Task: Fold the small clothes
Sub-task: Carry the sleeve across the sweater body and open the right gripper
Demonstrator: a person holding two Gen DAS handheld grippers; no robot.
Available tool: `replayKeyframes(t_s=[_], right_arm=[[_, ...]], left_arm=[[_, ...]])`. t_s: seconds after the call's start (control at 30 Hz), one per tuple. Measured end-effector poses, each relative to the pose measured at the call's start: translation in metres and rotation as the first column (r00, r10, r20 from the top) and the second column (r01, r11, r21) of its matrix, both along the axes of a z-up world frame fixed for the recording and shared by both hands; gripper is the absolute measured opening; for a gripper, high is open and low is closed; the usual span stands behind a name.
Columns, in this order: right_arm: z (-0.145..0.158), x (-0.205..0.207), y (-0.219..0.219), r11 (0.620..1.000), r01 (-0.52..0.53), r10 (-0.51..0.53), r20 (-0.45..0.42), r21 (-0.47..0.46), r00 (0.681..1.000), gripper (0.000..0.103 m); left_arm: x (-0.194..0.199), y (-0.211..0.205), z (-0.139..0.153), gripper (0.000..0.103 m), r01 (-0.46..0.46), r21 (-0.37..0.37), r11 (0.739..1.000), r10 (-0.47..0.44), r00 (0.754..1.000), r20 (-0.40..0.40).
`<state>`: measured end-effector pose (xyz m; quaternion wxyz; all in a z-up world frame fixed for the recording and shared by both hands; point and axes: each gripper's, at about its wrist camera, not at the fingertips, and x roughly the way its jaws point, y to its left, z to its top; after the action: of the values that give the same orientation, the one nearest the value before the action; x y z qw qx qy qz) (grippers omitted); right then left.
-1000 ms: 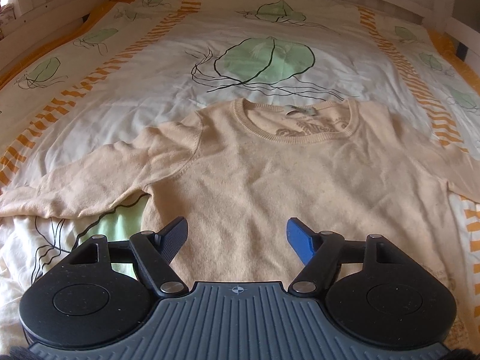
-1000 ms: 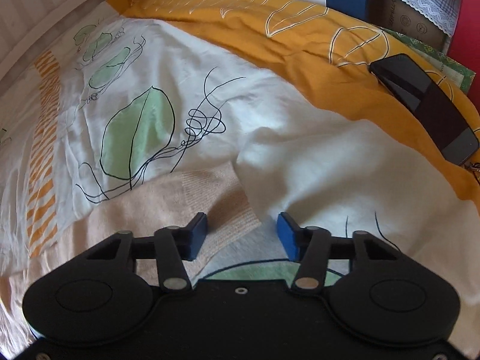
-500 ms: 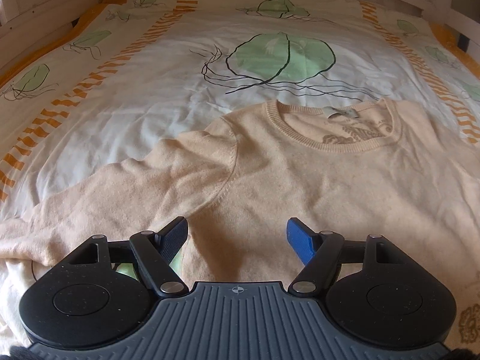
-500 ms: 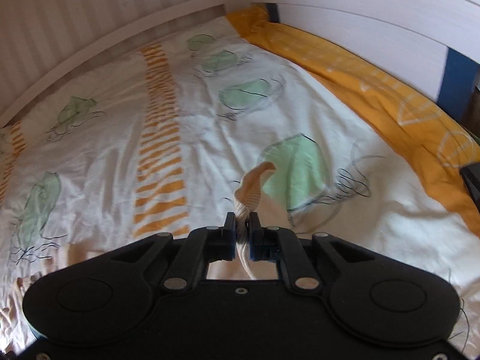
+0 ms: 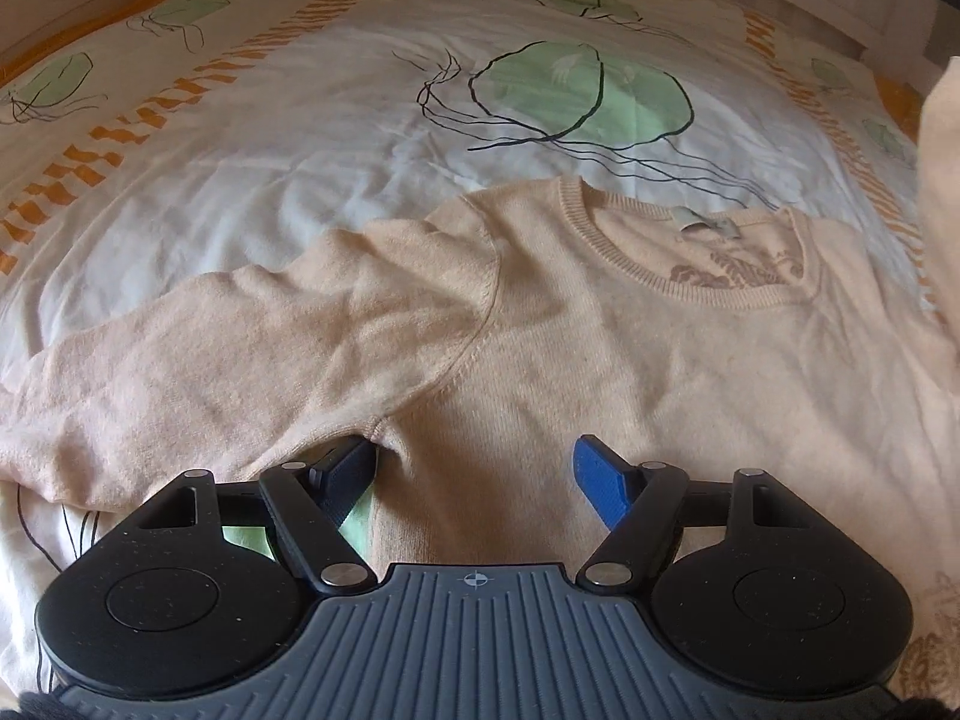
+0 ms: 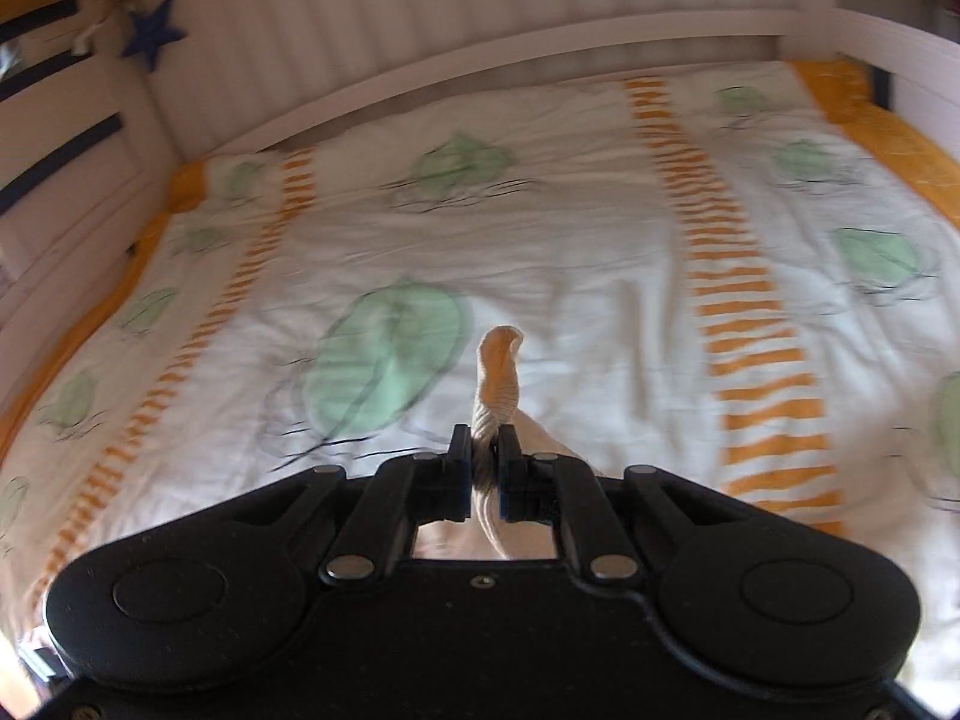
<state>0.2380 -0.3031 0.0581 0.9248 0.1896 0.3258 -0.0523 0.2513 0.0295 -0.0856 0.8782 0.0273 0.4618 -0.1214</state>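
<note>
Knitwear fills most of what we see through the left wrist camera: a pale peach, long-sleeved knitted sweater (image 5: 600, 360) lies front-up on the bed's white duvet printed with green leaves and orange stripes (image 5: 300, 138), its ribbed round neckline toward the far end and one sleeve stretched out to the left. Our left tongs (image 5: 474, 477) hang low over the sweater's lower body with the jaws spread wide and nothing between them; the dark finger (image 5: 345, 474) sits just by the armpit seam, the blue one over the body fabric (whether either touches the knit we cannot tell). At the right edge of that view a strip of the same peach fabric rises out of frame. In the right wrist camera, our right tongs (image 6: 486, 471) are closed tight on the ribbed cuff of the other sleeve (image 6: 498, 378), which sticks up above the fingertips, lifted clear above the duvet, with the white slatted bed frame (image 6: 480, 18) beyond.
</note>
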Motion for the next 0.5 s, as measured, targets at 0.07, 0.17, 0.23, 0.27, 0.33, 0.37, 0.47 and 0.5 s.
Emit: replayKeyframes(t_s=[0.07, 0.17, 0.23, 0.27, 0.33, 0.37, 0.47, 0.5], right_arm=[[-0.007, 0.011, 0.03, 0.997, -0.069, 0.069, 0.004, 0.02, 0.998, 0.014], [-0.024, 0.023, 0.069, 0.988, -0.146, 0.146, 0.004, 0.048, 0.989, 0.014], [-0.039, 0.03, 0.092, 0.98, -0.192, 0.192, -0.007, 0.046, 0.981, 0.015], [-0.048, 0.031, 0.104, 0.976, -0.215, 0.216, -0.012, 0.039, 0.976, 0.014], [-0.065, 0.029, 0.127, 0.965, -0.261, 0.261, -0.029, 0.009, 0.965, 0.015], [-0.072, 0.027, 0.139, 0.958, -0.286, 0.285, -0.035, -0.01, 0.958, 0.017], [-0.092, 0.019, 0.161, 0.941, -0.337, 0.334, -0.052, -0.045, 0.941, 0.024], [-0.097, 0.015, 0.164, 0.939, -0.34, 0.337, -0.051, -0.06, 0.94, 0.024]], left_arm=[[0.001, 0.005, 0.001, 0.072, -0.014, -0.024, 1.0, 0.014, 1.0, -0.001], [0.004, 0.012, 0.003, 0.072, -0.039, -0.041, 0.998, 0.039, 0.999, -0.005], [0.005, 0.015, 0.004, 0.072, -0.052, -0.05, 0.997, 0.052, 0.999, 0.002], [0.005, 0.016, 0.004, 0.072, -0.059, -0.052, 0.997, 0.059, 0.998, 0.007], [0.005, 0.018, 0.005, 0.072, -0.068, -0.063, 0.996, 0.068, 0.998, 0.013], [0.006, 0.019, 0.004, 0.072, -0.069, -0.074, 0.995, 0.07, 0.997, 0.015], [0.007, 0.021, 0.002, 0.072, -0.068, -0.111, 0.991, 0.069, 0.998, 0.008], [0.007, 0.022, 0.001, 0.072, -0.067, -0.124, 0.99, 0.068, 0.998, 0.006]])
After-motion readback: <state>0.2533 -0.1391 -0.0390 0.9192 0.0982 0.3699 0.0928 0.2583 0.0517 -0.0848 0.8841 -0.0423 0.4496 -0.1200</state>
